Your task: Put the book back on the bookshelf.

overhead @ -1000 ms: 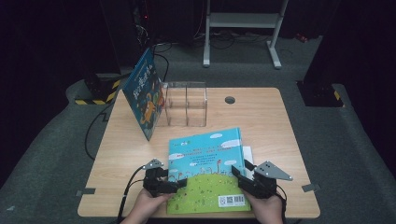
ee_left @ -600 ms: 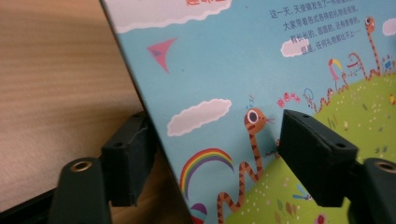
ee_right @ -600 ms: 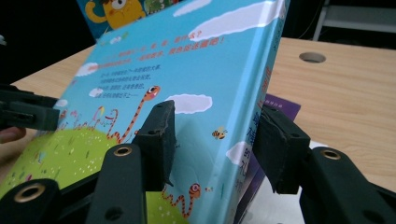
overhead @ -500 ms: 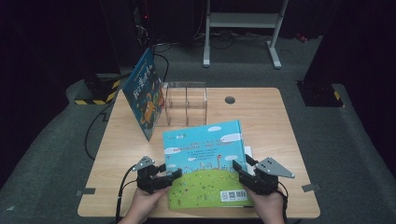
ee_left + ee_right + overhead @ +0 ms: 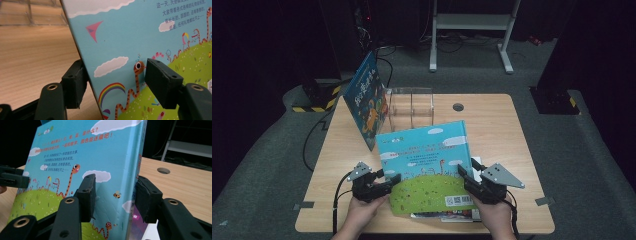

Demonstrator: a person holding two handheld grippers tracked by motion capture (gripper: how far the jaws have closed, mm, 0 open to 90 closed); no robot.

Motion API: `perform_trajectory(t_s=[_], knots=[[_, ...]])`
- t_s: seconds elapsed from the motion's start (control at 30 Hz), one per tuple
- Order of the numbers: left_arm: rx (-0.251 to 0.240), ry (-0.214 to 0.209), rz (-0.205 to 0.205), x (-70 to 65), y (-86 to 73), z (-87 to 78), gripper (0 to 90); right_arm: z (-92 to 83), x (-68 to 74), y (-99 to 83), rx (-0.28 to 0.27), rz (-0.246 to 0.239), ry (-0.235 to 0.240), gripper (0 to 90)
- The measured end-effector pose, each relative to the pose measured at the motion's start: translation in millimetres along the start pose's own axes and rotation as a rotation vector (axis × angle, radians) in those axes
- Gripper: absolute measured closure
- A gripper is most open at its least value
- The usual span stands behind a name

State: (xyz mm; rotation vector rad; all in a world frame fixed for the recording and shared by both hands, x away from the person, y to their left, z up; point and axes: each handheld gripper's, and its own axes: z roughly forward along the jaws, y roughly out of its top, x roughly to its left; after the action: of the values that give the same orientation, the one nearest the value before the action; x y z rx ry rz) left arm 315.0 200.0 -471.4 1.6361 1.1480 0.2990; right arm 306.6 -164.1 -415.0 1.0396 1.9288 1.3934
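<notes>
A hardcover picture book (image 5: 427, 165), its cover showing blue sky, white clouds, a green hill and an orange worm, is held above the near half of a wooden table (image 5: 507, 130). Its far edge is tilted up and its near edge hangs low, over other books (image 5: 452, 216) lying flat at the table's near edge.

The left gripper (image 5: 387, 181) holds the book's lower left edge. In the left gripper view (image 5: 113, 82) one black pad sits behind the cover and the other stands on the printed side; its jaws have just been closing with the book between them, though whether both pads press on it cannot be told. The right gripper (image 5: 466, 176) takes the book's lower right side at the spine. In the right gripper view (image 5: 115, 198) one pad lies on the cover and the other against the spine side, clamping the book, and these jaws too have just been closing.

Both of the person's hands come in from the bottom of the high view, the left hand (image 5: 362, 210) and the right hand (image 5: 492, 215) set level with each other, grippers pointing inward toward the book.

Farther back on the table stands a clear plastic book stand (image 5: 411, 107). A second blue picture book (image 5: 366, 100) leans upright just left of it.
</notes>
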Motion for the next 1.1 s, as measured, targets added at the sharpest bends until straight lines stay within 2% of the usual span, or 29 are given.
perform_trajectory(t_s=[0.23,0.53,1.1], knots=[[-0.021,0.010,-0.001,1.2,5.2,-1.8,38.0,2.5,0.6,3.5,-0.013,-0.002,-0.003,54.6],[-0.092,0.047,0.050,-5.6,15.6,-4.5,41.0,1.9,-1.5,8.3,-0.038,-0.008,-0.021,54.9],[-0.153,0.088,0.122,-11.4,24.3,1.1,42.1,3.2,-5.4,17.3,-0.075,-0.031,-0.061,55.5]])
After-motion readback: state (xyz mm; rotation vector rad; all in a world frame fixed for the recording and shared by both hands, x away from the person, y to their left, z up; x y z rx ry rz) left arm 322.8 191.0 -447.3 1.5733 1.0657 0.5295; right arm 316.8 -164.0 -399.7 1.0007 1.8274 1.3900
